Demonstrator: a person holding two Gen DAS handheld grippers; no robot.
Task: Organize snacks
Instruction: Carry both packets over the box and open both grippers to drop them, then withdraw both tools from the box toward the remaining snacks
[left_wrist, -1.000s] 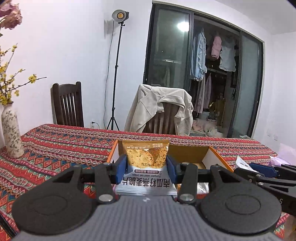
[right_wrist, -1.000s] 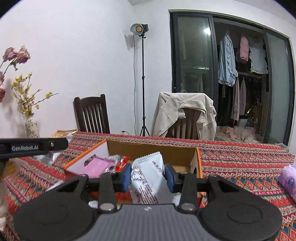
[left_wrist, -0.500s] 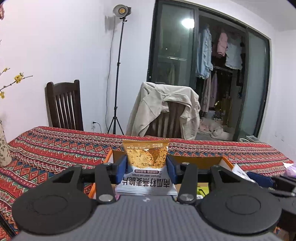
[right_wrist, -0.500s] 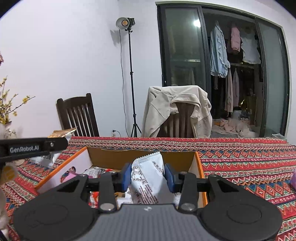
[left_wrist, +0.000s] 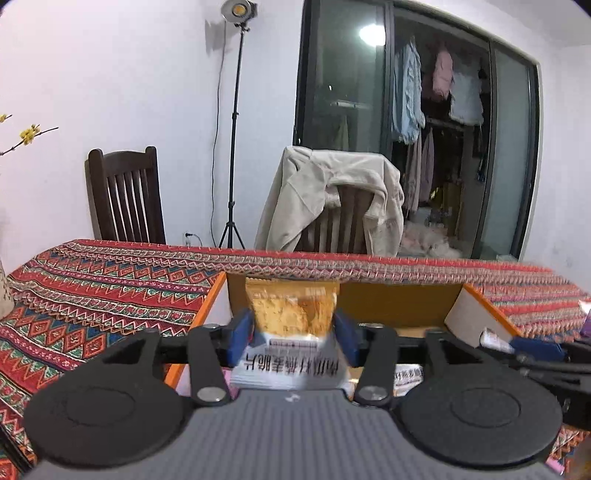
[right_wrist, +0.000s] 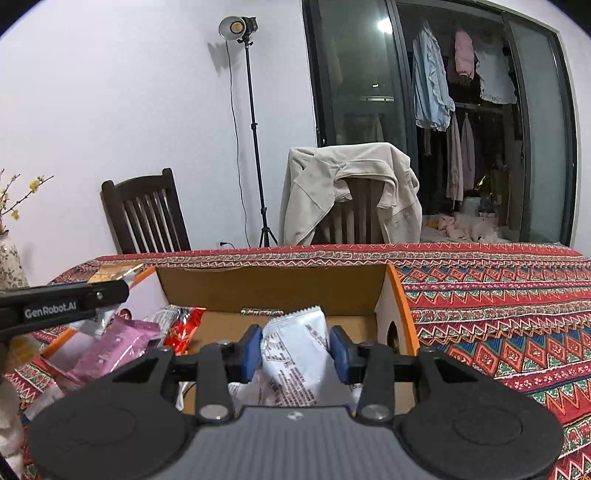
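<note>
My left gripper is shut on an orange-and-white crisp packet and holds it upright over the near left part of the open cardboard box. My right gripper is shut on a white snack packet with dark print, held over the right half of the same box. The left gripper's arm crosses the left of the right wrist view. The right gripper shows at the right edge of the left wrist view.
The box holds a pink packet and a red packet. It stands on a red patterned tablecloth. Two chairs, one with a beige jacket, stand behind the table. A vase is at far left.
Both grippers have moved forward and lower over the box with their packets. The box now fills more of both views.
</note>
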